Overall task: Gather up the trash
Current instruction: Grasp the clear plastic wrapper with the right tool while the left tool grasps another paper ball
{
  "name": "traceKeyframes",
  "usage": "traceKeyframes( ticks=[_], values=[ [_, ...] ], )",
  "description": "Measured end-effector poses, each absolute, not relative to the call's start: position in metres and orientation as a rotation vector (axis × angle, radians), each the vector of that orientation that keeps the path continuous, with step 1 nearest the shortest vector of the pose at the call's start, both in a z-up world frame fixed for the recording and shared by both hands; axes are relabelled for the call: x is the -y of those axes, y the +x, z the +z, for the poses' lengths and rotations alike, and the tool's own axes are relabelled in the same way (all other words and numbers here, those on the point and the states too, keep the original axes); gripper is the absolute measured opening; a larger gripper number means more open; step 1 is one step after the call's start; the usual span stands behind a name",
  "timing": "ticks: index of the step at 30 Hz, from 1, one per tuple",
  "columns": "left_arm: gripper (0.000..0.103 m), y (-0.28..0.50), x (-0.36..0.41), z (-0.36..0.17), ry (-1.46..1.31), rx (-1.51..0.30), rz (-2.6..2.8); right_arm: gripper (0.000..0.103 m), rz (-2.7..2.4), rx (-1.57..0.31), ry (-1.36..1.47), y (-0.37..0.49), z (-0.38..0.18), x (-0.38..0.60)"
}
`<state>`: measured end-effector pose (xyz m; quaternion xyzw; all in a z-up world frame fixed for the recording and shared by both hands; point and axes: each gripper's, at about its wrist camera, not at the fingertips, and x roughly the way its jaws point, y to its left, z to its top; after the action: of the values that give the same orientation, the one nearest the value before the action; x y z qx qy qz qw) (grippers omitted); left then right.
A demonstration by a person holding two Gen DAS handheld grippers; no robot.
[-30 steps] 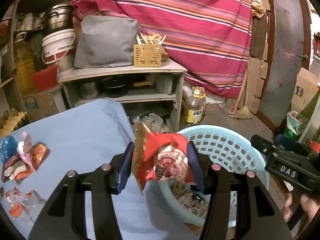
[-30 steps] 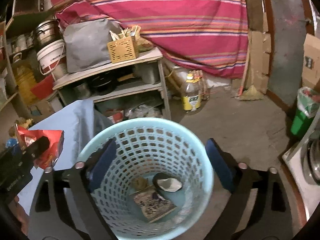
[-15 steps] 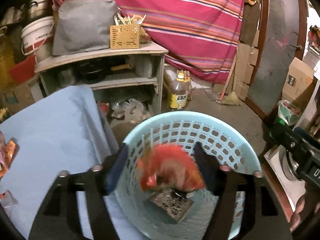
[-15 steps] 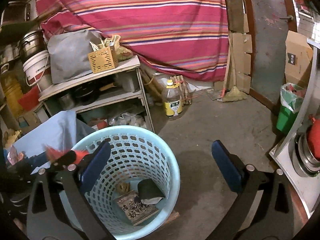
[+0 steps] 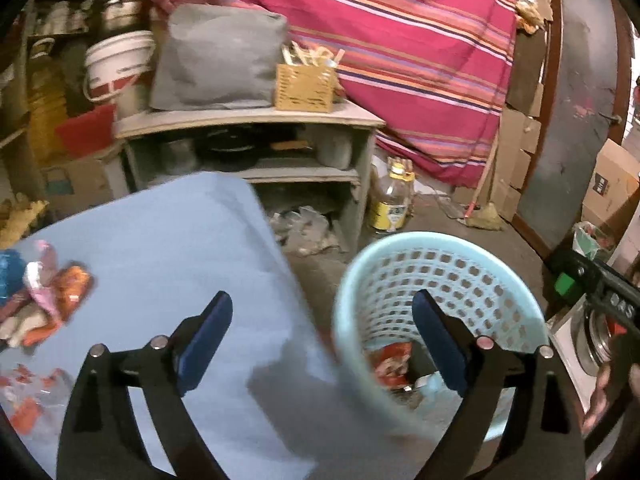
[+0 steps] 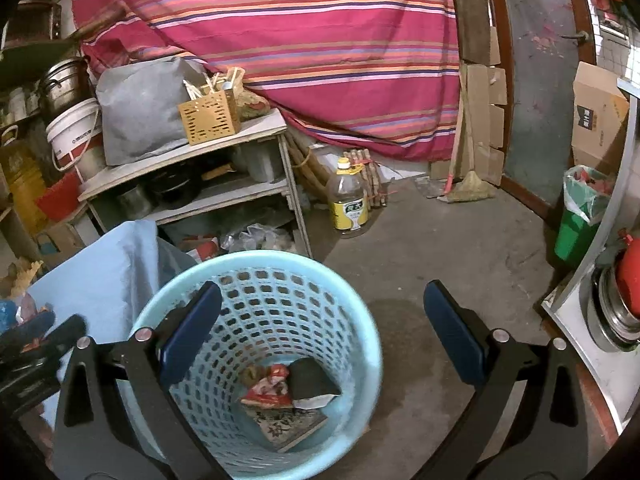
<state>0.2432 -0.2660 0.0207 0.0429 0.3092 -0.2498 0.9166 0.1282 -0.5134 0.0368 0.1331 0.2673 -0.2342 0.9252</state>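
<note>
The light blue perforated basket [image 5: 436, 248] [image 6: 360, 328] stands on the floor beside the blue-covered table [image 5: 160, 248]. A red snack wrapper [image 6: 268, 390] lies in its bottom on a printed carton and a dark wrapper; it also shows in the left wrist view [image 5: 390, 364]. My left gripper [image 5: 322, 340] is open and empty, over the table's right edge and the basket rim. My right gripper [image 6: 322, 332] is open and empty above the basket. More wrappers [image 5: 44, 300] lie at the table's left, and torn red and clear ones [image 5: 28, 396] lie nearer.
A grey wooden shelf unit [image 5: 248, 120] [image 6: 192, 160] with pots, a grey bag and a tan utensil box stands behind the table. An oil bottle [image 6: 348, 200] sits on the concrete floor. A green bin [image 6: 580, 216] and a steel counter [image 6: 592, 344] are at the right.
My left gripper opened over the basket and the red wrapper dropped in. The left gripper then swung back left toward the table. The right gripper stayed open, shifting slightly right.
</note>
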Motion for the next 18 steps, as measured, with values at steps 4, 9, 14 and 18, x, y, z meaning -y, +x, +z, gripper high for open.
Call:
traceKeyframes(
  ticks=[4,9,14,18],
  values=[
    [0.096,0.240,0.209,0.036,0.058,-0.595,-0.435,0.099,-0.447,-0.541,0.250,0.142,0.041,0.482],
    [0.096,0.244,0.127,0.050,0.072,-0.570,-0.299,0.099,-0.376,-0.555,0.228,0.166,0.039,0.432],
    [0.096,0.249,0.050,0.051,0.105,-0.547,-0.149,0.099,-0.299,-0.573,0.170,0.190,0.038,0.381],
    [0.096,0.254,-0.006,0.038,0.093,-0.565,-0.040,0.099,-0.185,-0.582,0.218,0.205,0.039,0.343]
  ],
)
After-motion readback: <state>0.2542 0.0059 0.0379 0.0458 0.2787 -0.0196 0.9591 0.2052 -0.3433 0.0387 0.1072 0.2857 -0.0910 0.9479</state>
